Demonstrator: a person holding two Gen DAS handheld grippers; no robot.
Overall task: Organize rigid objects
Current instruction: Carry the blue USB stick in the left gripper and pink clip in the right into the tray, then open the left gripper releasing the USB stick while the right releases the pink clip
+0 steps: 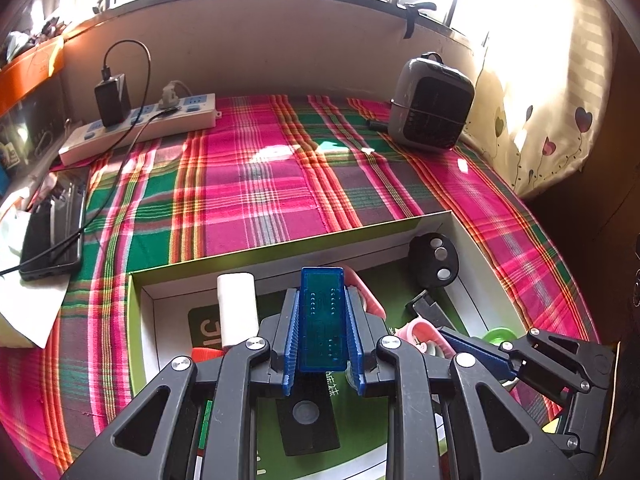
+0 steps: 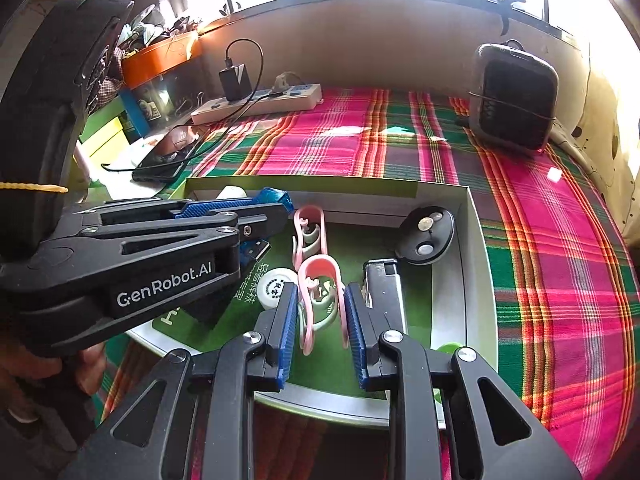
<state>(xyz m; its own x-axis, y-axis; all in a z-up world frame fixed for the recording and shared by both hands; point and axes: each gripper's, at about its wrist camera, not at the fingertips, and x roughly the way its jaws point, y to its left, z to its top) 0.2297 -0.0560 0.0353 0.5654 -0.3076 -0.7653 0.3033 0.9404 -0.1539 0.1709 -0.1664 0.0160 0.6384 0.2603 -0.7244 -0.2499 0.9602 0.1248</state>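
Note:
My left gripper (image 1: 322, 298) is shut on a translucent blue USB device (image 1: 322, 320), held upright over a shallow white box with a green floor (image 1: 288, 246). Seen in the right wrist view, the left gripper (image 2: 276, 208) hangs over the box's left part, the metal USB plug (image 2: 256, 249) poking out below. My right gripper (image 2: 320, 294) is shut on a pink clip (image 2: 320, 270) just above the box floor. In the box lie a second pink clip (image 2: 308, 232), a black key fob (image 2: 427, 236), a lighter (image 2: 385, 280), a white round cap (image 2: 276, 285) and a white cylinder (image 1: 237, 306).
The box sits on a pink and green plaid cloth (image 1: 260, 184). At the back stand a white power strip (image 1: 140, 126) with a black charger (image 1: 113, 100) and a small grey heater (image 1: 432, 108). A phone on its cable (image 1: 52, 240) lies at left. A hand (image 2: 48, 368) holds the left gripper.

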